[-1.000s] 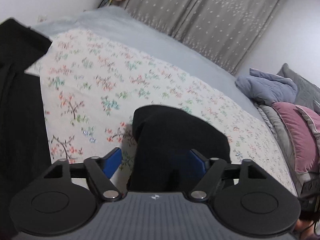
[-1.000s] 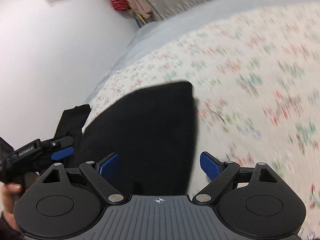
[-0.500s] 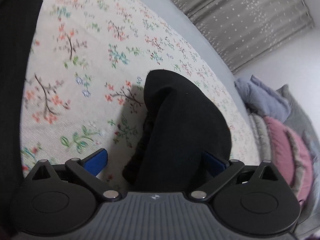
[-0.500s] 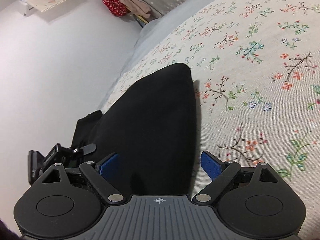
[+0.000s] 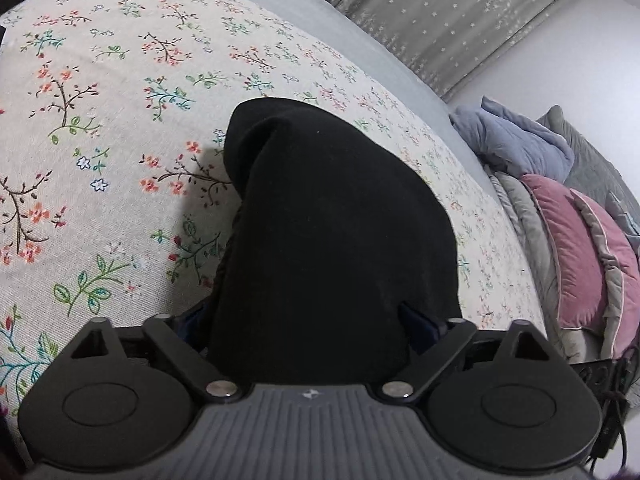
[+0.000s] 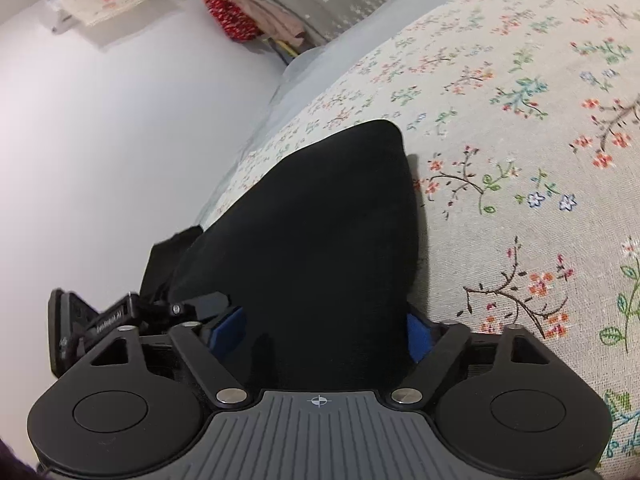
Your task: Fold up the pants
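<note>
The black pants (image 5: 332,220) lie in a folded heap on the flower-print bedspread (image 5: 120,120). My left gripper (image 5: 306,320) straddles their near end. Its jaws are closing, and the cloth fills the gap and brushes both blue pads, which I see only in part. In the right wrist view the same pants (image 6: 320,240) run forward from my right gripper (image 6: 322,326). Its jaws are closing too, and both blue pads lie against the cloth. The left gripper's black body (image 6: 120,316) shows at the left, beside the pants.
Pink and grey pillows (image 5: 580,248) and a blue-grey blanket (image 5: 516,144) are piled at the bed's right end. A grey star-print curtain (image 5: 440,8) hangs behind the bed. A white wall (image 6: 120,140) runs along its left side, with a red bundle (image 6: 228,16) hanging at the corner.
Both grippers have sunk closer to the bed and tilted down. The right jaws have narrowed onto the pants. The left jaws opened wider, then began closing around the cloth.
</note>
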Demonstrator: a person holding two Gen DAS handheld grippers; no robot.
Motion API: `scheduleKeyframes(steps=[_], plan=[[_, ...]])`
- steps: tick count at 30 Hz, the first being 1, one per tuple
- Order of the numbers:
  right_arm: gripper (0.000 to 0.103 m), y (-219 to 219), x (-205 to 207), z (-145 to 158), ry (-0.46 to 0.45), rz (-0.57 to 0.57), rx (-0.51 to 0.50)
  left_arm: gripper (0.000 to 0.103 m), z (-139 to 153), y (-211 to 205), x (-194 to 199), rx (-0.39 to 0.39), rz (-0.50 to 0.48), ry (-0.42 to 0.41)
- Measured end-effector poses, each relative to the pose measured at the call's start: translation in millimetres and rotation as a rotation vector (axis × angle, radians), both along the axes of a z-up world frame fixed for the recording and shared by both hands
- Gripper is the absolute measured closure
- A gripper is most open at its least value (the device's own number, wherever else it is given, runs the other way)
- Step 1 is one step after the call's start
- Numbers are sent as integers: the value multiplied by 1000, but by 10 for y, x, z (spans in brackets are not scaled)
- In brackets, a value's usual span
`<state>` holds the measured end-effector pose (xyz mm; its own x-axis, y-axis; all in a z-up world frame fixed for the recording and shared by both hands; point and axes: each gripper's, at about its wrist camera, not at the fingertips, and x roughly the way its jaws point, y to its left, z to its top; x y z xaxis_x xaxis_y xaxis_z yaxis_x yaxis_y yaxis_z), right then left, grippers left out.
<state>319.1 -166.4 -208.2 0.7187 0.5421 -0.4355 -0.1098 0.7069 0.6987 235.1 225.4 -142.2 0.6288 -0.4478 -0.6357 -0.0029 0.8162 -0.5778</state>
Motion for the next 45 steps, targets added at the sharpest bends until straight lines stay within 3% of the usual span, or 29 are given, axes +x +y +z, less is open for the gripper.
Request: scheduleKeyframes(steps=[5, 8, 14, 17, 21, 29, 35, 40, 44, 45], plan=[[56, -146, 36, -139, 43, -50, 117, 6, -35, -11, 49, 1, -5, 1], [62, -71, 64, -105, 50, -41, 60, 4, -44, -78, 93, 25, -7, -1], [82, 46, 61, 40, 23, -15, -32, 19, 38, -149, 91, 102, -10, -31], [84, 168, 32, 216, -25, 6, -115, 31, 114, -141, 57, 109, -21, -67], [84, 212, -15, 469, -93, 20, -181, 47, 258, -138, 21, 36, -33, -111], [85, -142, -139, 941, -185, -1, -253, 50, 557, -553, 114, -26, -83, -206], [84, -647, 19, 1260, -206, -36, -297, 50, 744, -1134, 433, 9, -122, -280], [84, -1115, 222, 1106, -156, -67, -314, 50, 598, -1661, 845, 63, -158, -253], [84, -1466, 433, 738, -122, -81, -287, 49, 312, -1937, 1107, 115, -157, -210], [83, -1519, 480, 617, -94, -88, -275, 44, 217, -1980, 1139, 122, -149, -180]])
